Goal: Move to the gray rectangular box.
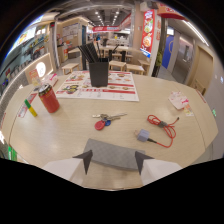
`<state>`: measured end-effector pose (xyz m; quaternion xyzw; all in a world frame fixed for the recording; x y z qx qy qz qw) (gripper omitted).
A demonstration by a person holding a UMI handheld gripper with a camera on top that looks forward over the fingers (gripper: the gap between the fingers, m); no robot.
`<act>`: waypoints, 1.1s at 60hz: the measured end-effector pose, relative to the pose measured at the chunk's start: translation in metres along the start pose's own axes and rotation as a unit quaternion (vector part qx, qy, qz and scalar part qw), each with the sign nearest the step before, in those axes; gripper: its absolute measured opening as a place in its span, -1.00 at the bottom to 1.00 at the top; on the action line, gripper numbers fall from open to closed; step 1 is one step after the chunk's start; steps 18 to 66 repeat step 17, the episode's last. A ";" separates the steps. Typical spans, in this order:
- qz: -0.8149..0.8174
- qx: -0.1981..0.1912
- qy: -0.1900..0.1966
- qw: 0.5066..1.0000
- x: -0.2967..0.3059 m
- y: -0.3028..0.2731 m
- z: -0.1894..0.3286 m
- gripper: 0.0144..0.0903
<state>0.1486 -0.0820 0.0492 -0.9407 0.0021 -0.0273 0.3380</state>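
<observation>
The tool (113, 161) hangs low over the counter (65, 130) with its two fingers spread wide and holding nothing. The gray box (112, 153) lies flat on the counter between the fingertips, a gap at each side. Beyond it are keys (106, 120), and a red cable (162, 128) with a gray plug. Farther off stand a red can (48, 97) and a black cup (98, 73) of chopsticks.

- One wide-angle view rides on the claw (113, 161), looking forward and down along its fingers.
- It sits close above the bench (75, 132), facing a restaurant interior.
</observation>
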 end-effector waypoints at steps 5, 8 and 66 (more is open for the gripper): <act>0.002 -0.001 -0.003 1.000 -0.002 0.000 -0.001 0.84; 0.003 -0.001 -0.002 1.000 -0.001 0.000 -0.001 0.84; 0.010 0.002 0.000 1.000 -0.004 -0.003 -0.002 0.84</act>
